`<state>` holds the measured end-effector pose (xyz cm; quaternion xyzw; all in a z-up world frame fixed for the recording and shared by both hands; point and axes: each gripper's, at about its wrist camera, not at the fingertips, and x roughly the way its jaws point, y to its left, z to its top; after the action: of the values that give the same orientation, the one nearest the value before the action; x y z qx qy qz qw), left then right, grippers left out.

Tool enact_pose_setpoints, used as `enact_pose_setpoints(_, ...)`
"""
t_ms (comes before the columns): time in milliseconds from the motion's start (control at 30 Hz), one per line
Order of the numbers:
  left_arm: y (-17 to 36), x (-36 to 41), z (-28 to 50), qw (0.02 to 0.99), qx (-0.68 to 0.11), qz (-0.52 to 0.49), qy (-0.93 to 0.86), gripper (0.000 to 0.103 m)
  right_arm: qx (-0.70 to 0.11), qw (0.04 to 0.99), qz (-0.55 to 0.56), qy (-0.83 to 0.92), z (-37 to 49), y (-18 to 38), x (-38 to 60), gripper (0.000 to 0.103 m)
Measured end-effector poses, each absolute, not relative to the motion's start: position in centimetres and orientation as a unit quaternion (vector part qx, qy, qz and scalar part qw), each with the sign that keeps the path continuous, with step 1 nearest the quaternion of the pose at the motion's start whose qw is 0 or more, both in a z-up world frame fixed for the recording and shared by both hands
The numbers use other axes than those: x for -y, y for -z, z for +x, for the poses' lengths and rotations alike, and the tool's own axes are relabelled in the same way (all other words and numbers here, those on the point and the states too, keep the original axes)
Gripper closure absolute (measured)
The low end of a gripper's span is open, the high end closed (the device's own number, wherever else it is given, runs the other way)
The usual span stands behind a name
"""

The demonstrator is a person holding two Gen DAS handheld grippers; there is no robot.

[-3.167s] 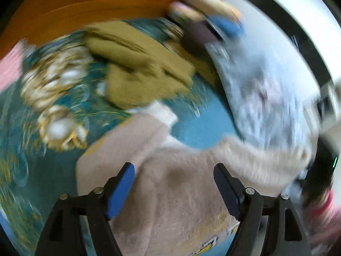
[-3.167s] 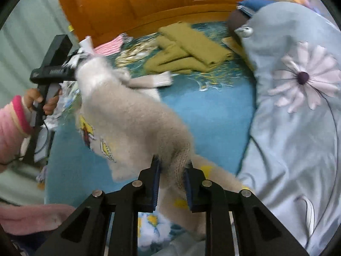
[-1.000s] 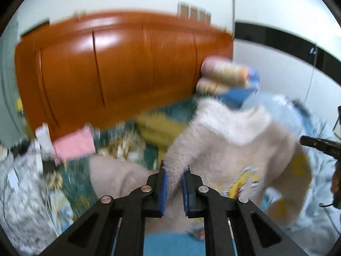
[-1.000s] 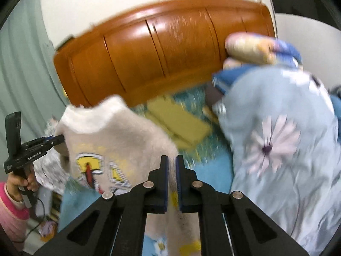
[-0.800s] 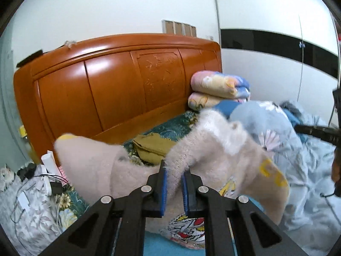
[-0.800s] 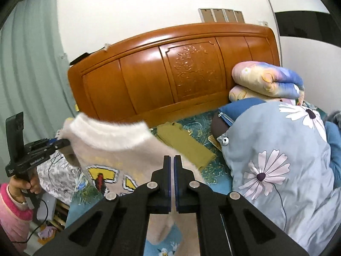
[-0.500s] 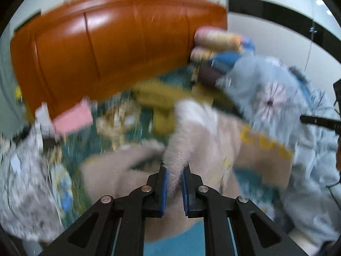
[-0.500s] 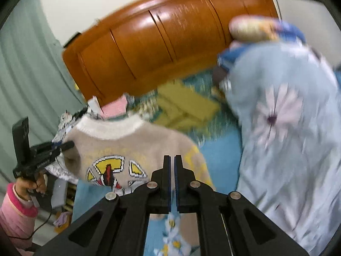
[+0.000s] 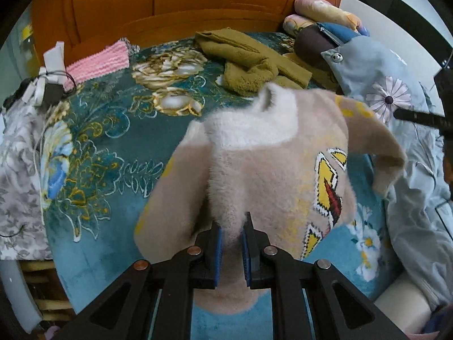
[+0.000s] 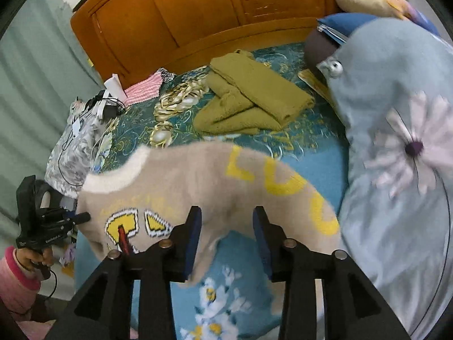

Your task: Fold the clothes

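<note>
A fluffy beige sweater point(image 9: 271, 170) with a white collar, yellow letters and a yellow patch hangs low over the blue floral bed. My left gripper point(image 9: 231, 239) is shut on a pinch of its shoulder fabric. In the right wrist view the same sweater point(image 10: 203, 181) spreads across the frame. There my right gripper point(image 10: 227, 226) has its jaws opening; the sweater's edge lies loose between them, no pad pressing on it. My left gripper point(image 10: 82, 217) also shows at the left edge, held by a hand in a pink sleeve.
A folded olive garment point(image 10: 249, 99) lies near the orange wooden headboard point(image 10: 215, 14). A grey-blue quilt with flowers point(image 10: 402, 147) fills the right side. A pink knit piece point(image 9: 99, 62) and cables with a charger point(image 10: 104, 107) sit at the bed's left edge.
Both grippers came down toward the bed with the sweater. The right gripper's jaws, shut half a second ago, have parted and let the fabric go. The left gripper keeps its grip.
</note>
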<state>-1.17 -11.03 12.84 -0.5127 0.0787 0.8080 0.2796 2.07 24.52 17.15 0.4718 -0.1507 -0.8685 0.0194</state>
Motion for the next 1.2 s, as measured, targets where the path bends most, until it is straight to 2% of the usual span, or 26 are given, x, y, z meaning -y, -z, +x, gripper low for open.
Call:
enact_pose_setpoints(33, -12.6, 11.2, -1.6, 0.279, -0.07, -0.518, -0.805, 0.089, 0.146, 0.018, 0.478, 0.866, 1.4, -17.1, -24.8, 0.046)
enact_pose_setpoints(67, -12.3, 11.3, -1.9, 0.278, -0.061, -0.523, -0.804, 0.089, 0.142, 0.015, 0.483, 0.864, 0.7, -16.9, -25.0, 0.044)
enact_pose_setpoints(267, -11.0, 12.0, -3.0, 0.276, -0.032, -0.534, -0.798, 0.089, 0.15, 0.012, 0.529, 0.835, -2.6, -13.5, -26.0, 0.044)
enact_pose_setpoints(633, -9.5, 12.0, -4.6, 0.263, 0.006, -0.549, -0.793, 0.087, 0.35, -0.005, 0.538, 0.767, 1.2, -4.8, -27.5, 0.044)
enact_pose_setpoints(833, -9.7, 11.9, -4.5, 0.258, 0.0, -0.546, -0.797, 0.087, 0.468, -0.035, 0.434, 0.769, 1.1, -2.9, -29.6, 0.042)
enact_pose_setpoints(1033, -10.0, 11.6, -4.7, 0.249, -0.003, -0.549, -0.798, 0.087, 0.505, -0.066, 0.407, 0.759, 0.4, -1.6, -29.6, 0.04)
enact_pose_setpoints(1200, -10.0, 11.8, -4.5, 0.242, 0.003, -0.551, -0.798, 0.087, 0.55, -0.107, 0.397, 0.727, 1.6, 0.2, -29.8, 0.045)
